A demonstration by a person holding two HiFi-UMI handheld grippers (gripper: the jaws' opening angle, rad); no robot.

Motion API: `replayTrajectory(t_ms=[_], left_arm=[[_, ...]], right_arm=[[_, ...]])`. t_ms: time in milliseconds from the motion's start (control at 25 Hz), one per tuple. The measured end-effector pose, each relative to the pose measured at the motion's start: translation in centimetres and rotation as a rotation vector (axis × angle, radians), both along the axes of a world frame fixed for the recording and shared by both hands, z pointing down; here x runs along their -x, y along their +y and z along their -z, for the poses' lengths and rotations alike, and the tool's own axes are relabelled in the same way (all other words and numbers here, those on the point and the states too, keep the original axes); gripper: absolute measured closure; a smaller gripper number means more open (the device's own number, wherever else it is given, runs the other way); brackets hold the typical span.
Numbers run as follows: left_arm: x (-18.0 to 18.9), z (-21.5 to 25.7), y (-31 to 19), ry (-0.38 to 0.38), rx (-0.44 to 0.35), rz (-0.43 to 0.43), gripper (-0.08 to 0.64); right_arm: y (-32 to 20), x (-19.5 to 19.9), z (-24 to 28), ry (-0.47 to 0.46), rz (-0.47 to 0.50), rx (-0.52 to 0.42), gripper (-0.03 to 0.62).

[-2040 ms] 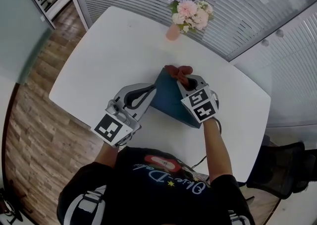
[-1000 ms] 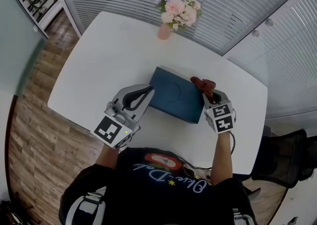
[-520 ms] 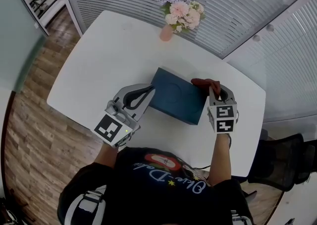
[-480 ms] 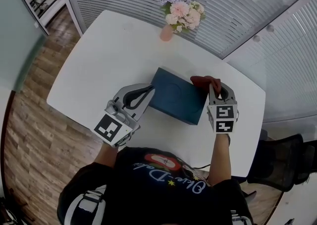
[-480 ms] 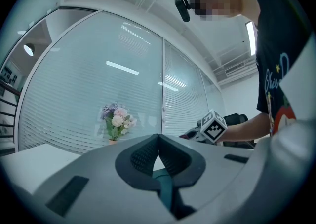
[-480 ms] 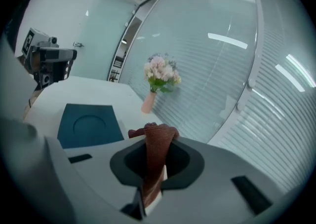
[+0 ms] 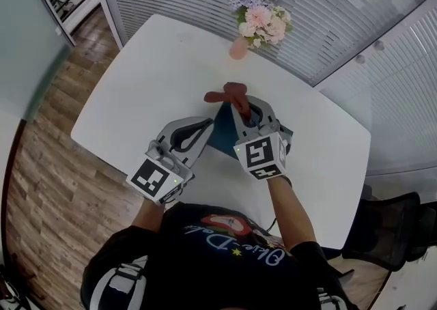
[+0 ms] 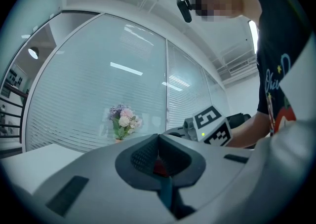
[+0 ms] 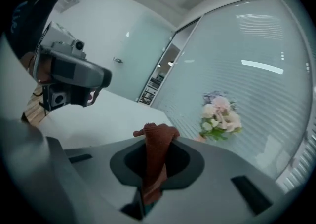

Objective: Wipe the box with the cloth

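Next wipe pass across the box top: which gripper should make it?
Right. The right gripper is shut on the cloth, already above the box. The left gripper is clamped on the box's edge, steadying it.

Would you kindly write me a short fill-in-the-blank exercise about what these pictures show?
1. The right claw is shut on a red ___.
2. In the head view, the left claw grips the blue box at its ___ edge.
3. The flowers stand in a ___ vase.
4. The box rests on a ___ table.

Missing words: cloth; left; pink; white.
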State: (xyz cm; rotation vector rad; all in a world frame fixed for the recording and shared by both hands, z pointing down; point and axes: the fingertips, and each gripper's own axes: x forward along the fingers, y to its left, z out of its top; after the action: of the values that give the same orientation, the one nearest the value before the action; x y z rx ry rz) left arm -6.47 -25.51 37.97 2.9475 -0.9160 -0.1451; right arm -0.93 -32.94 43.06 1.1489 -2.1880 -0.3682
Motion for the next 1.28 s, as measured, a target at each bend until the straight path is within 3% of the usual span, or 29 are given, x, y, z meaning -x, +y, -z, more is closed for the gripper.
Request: replayTrajectory(t_ms=[160,320,840,1280], left_arm=[[0.9,-0.1,-0.2,0.002,0.006,0.025,0.557],[0.7,-0.2,0.0,0.004,0.015,0.022,0.557],[-0.7,0.1,0.6,0.004,0.01,-0.004,0.557],[-1.2,0.2,0.8,0.002,0.005,-0.023,0.557]], right_arm=[[1.6,2.3,-5.5,0.141,0.104,0.177,0.563],[2.5,1.8,-7.8,0.179,0.128,0.271,0.565],[4.0,-3.5,-8.5,0.149,0.014,0.358,0.565],[5.2,-7.1,-8.7,0.047,-0.082,0.38,0.565]])
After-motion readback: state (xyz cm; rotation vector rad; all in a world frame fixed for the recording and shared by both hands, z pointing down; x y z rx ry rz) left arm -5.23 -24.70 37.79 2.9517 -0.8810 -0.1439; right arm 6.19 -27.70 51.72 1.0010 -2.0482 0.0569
